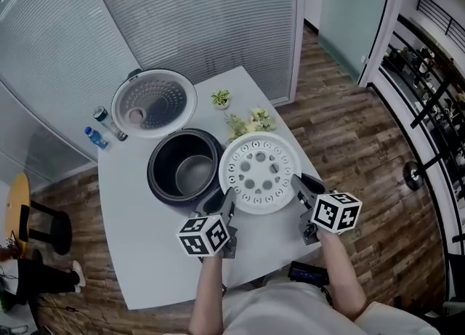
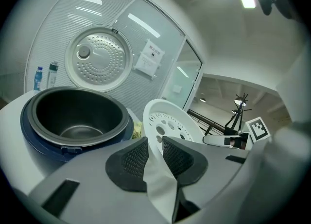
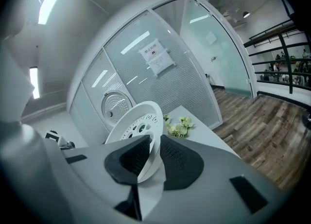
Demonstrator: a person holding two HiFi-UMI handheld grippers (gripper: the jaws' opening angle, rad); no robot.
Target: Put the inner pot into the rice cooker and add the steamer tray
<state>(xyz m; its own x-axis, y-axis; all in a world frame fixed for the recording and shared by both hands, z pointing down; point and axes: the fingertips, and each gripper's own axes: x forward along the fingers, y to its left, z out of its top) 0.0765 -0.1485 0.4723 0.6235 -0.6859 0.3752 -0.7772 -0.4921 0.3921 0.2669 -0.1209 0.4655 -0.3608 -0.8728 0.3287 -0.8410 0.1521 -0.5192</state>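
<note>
Now held: the steamer tray [image 1: 258, 174], a white round disc full of holes, is up off the worktop [image 1: 145, 253] toward its right edge, gripped by both tongs.
Left tongs [image 2: 155, 152]: drawn in narrow, pads pressing the tray's near-left rim.
Right tongs [image 3: 154, 157]: likewise narrow, pads clamped on the tray's near-right rim.
Inner pot [image 1: 195, 174]: already seated in the rice cooker [image 1: 161, 181], which stands about mid-worktop with its lid [image 1: 154, 102] swung open toward the far left corner.
Key relation: the pot's open mouth lies to the left of the tray, on the left tongs' side, so that hand is the nearer. From the head view the tray's left edge overlaps the cooker's right rim. The left gripper view shows a gap between them, so they look apart.
Axis: the tray is round and has no long axis; what matters is keeping its face level.
Likely next: carry it leftward over the mouth, then lower it evenly.
Hard to make out: how high the tray rides, how level it sits, its underside. The marker cubes [image 1: 203, 235] cover the hands.
Bystanders: bottles [image 1: 102, 131] near the far left corner, flowers [image 1: 251, 121] by the far right edge.
</note>
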